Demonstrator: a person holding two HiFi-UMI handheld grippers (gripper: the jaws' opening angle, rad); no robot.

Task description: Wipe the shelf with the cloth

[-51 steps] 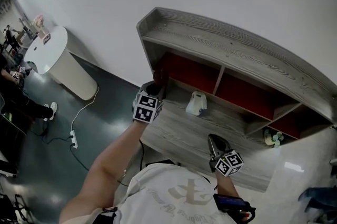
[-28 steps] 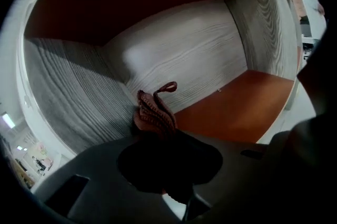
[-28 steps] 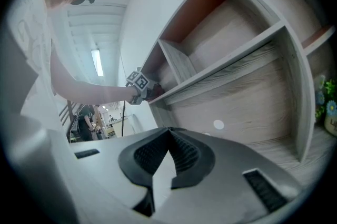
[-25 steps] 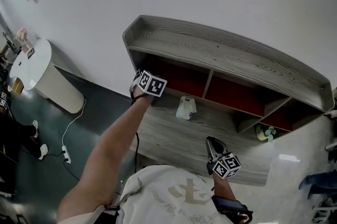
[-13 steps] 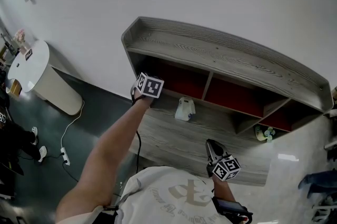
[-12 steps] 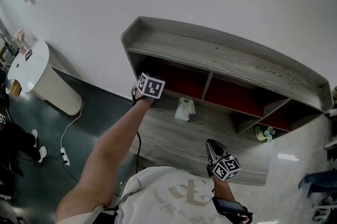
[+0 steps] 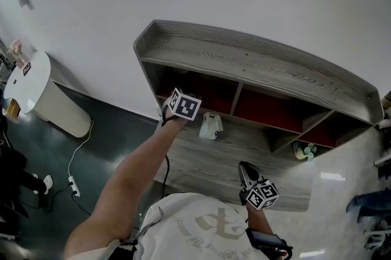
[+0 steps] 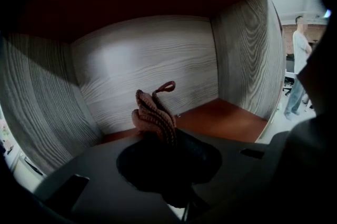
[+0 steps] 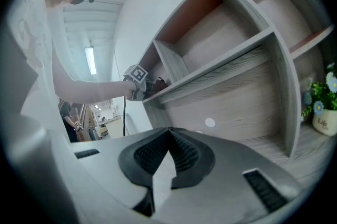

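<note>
At the left end of the shelf (image 7: 256, 63), the left gripper (image 8: 158, 136) is reaching into the upper left compartment (image 8: 158, 54), its jaws clamping a bunched reddish-brown cloth (image 8: 154, 112). Only a short tuft is sticking out past the tips, pointing at the pale back wall; whether it is touching wood yet cannot be told. The right gripper (image 9: 169, 139) is hanging low in front of the bottom board, jaws pressed together with nothing between them, well apart from the work.

The step in hand is looking like the wipe of that compartment. With so little cloth showing, the gripper is going to need tilting so that fabric, not the jaw tips, is meeting the red floor (image 8: 226, 118). Starting in a back corner and drawing toward the open front in overlapping strokes should be carrying dust out and not packing it against the walls. Firm, even pressure and a tight clamp should be stopping the cloth from slipping free. A white object (image 7: 211, 126) is standing on the board below, just beside the left arm, so the pull-out stroke is calling for care there. A small potted plant (image 7: 303, 151) is sitting far off at the right.
</note>
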